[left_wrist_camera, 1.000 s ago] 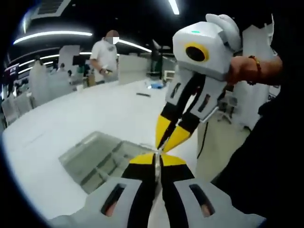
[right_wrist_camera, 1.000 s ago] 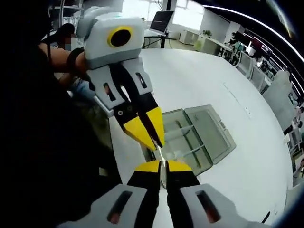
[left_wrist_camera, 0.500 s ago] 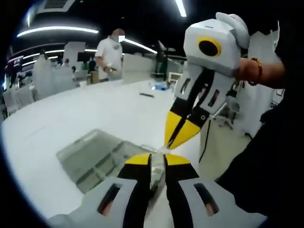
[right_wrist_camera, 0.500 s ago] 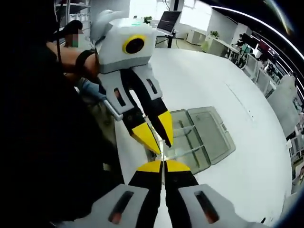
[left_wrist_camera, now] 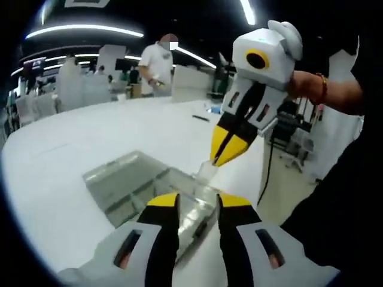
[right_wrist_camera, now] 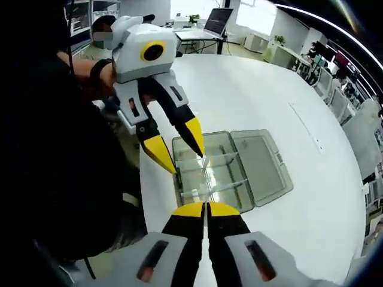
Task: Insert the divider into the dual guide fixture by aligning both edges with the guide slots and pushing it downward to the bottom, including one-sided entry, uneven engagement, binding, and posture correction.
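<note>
A clear plastic box (right_wrist_camera: 230,170) with its lid laid open beside it is seen on a big white table (right_wrist_camera: 257,101). In the right gripper view, the box sits just past the right gripper (right_wrist_camera: 205,207), and thin clear walls can be seen standing across the inside of it. The right gripper's yellow tips are pressed close together, and a thin clear divider (right_wrist_camera: 204,179) is pinched between them, edge on, above the near part of the box. How deep the divider sits in the box's slots cannot be told, because it is see-through and thin. The left gripper (right_wrist_camera: 181,154) is seen coming in from the left of that view, held by a hand with a dark band on the wrist. Its two yellow tips are spread apart, one on each side of the box's near corner, and nothing is held in them. In the left gripper view, the left gripper's (left_wrist_camera: 195,203) jaws are seen apart at the bottom, with the box (left_wrist_camera: 146,185) between and beyond them. The right gripper (left_wrist_camera: 224,156) comes down from above with its tips closed on the top of the clear divider (left_wrist_camera: 205,173). A person in a white shirt (left_wrist_camera: 157,60) is seen standing far behind the table (left_wrist_camera: 72,149).
</note>
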Demonstrator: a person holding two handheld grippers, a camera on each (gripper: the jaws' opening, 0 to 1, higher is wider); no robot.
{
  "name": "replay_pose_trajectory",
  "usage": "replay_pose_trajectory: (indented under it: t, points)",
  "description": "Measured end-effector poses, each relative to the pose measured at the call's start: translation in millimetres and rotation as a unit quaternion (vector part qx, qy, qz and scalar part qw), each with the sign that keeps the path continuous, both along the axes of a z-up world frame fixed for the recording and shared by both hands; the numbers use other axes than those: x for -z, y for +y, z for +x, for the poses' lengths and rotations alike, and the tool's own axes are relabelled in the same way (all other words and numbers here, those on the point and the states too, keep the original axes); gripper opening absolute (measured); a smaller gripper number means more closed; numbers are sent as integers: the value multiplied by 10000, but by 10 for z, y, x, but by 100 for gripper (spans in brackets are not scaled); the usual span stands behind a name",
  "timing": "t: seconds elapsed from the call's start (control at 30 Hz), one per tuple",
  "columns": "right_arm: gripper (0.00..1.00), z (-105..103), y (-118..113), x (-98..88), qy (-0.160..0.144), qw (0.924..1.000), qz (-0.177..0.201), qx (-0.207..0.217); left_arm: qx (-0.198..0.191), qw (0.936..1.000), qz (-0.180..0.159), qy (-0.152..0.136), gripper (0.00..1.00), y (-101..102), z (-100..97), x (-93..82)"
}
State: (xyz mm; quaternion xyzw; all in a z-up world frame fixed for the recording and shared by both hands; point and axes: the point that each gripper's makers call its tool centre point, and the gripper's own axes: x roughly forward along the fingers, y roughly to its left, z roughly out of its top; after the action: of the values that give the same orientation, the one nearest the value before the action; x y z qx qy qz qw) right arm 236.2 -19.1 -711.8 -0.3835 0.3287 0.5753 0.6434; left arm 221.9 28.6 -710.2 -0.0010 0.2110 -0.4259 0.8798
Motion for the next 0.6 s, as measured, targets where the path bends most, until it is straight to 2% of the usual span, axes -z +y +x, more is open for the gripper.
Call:
replay_pose_trajectory:
  t: [0.1, 0.33, 0.6]
  points:
    - [0, 30, -11, 33, 67, 9999, -85, -98, -86, 10000, 33, -20, 31, 32, 4, 14]
    - [0, 88, -7, 78, 123, 9995, -175, -212, -228, 9997, -4, 6, 37, 87, 33, 0]
    - [0, 138, -6, 137, 99, 9988, -312, -376, -345, 9994, -69, 42, 38, 139, 66, 14]
